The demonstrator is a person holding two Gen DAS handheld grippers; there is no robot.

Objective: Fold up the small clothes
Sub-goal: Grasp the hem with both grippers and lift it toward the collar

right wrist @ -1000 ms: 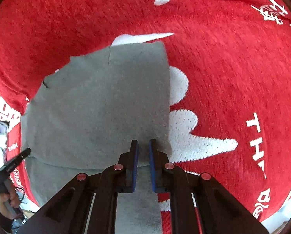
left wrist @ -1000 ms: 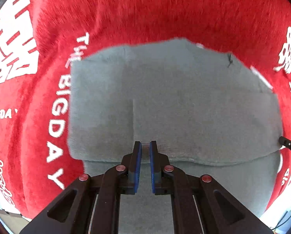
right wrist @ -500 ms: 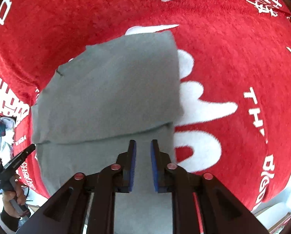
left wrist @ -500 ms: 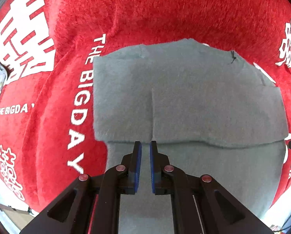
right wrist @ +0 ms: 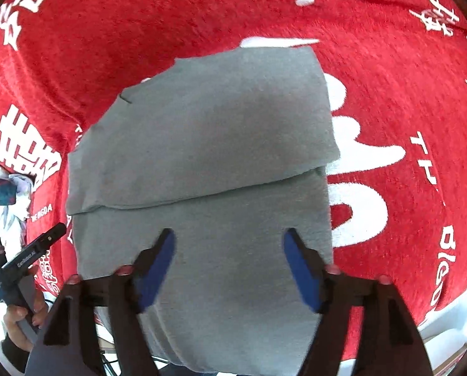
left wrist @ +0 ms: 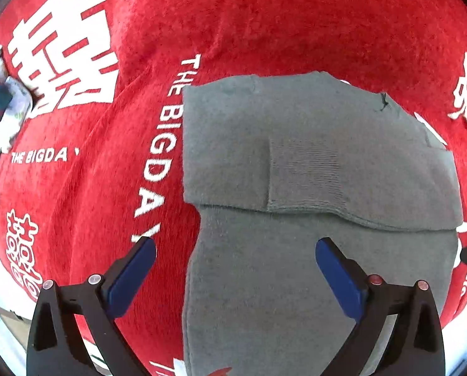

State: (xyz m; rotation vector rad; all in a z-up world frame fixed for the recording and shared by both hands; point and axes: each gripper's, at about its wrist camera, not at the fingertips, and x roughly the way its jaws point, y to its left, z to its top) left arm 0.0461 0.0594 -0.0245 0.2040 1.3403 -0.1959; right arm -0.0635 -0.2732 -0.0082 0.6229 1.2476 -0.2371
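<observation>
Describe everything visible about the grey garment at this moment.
The grey garment is a soft, fleecy-looking knit lying flat on the red printed blanket. Its far part is folded toward the camera over the near part, leaving a layered edge across the middle; a ribbed panel shows on the upper layer, and a small dark thread sits at a far corner. The near part runs out of view below. The left claw and right claw are both open above it, neither gripping it.

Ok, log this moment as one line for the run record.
left hand-held gripper: open, empty | right hand-held gripper: open, empty | grey garment: folded over itself, flat on red blanket | fold step: laid down
</observation>
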